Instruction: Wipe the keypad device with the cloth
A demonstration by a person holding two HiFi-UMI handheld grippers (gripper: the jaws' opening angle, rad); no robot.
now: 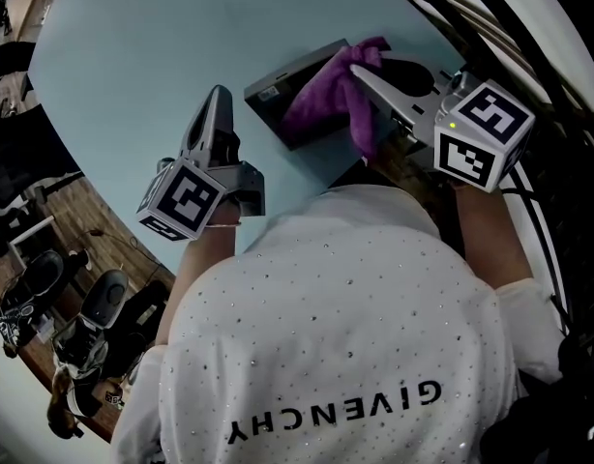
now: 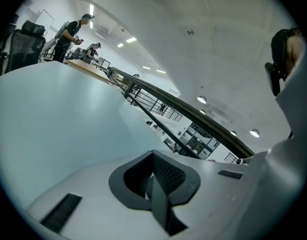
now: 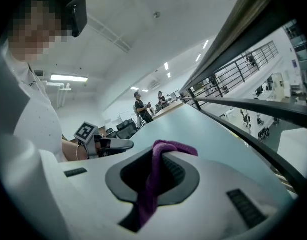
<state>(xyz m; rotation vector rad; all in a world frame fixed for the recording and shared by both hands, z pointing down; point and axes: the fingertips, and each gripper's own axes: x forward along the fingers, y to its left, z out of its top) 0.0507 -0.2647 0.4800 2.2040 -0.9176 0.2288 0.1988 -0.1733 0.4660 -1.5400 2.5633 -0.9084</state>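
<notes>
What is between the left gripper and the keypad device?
Nothing. Only bare blue table lies between the left gripper and the keypad device, as the head view shows.

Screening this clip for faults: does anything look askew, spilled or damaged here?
Nothing stands out. The purple cloth lies draped over the dark keypad device, pinched in the right gripper. The left gripper is shut and empty, over the table. No spill or damage shows.

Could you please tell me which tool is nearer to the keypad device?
Right. The right tool is at the device, holding the cloth draped on it; the left tool is off to its left, over the table, shut and empty.
</notes>
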